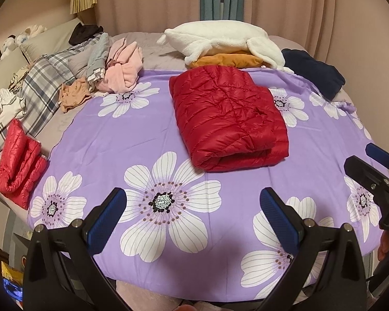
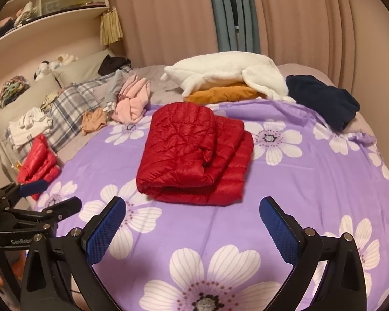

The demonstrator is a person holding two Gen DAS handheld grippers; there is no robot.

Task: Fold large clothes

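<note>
Purple flowered sheet (image 1: 147, 140) covers the bed, and the folded red puffer jacket (image 2: 194, 160) lies mid-bed, ahead of both sets of jaws and apart from them. Its long axis runs near to far. Left gripper (image 1: 193, 216) and right gripper (image 2: 192, 223) hover released, empty; the right looks slightly nearer.

Red puffer jacket (image 1: 228, 119) – folded, flat mid-bed on purple floral sheet (image 1: 142, 134).

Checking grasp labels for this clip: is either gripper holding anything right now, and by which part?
Nothing is held. The left gripper and right gripper are both open above the floral sheet, short of the folded red jacket.
</note>
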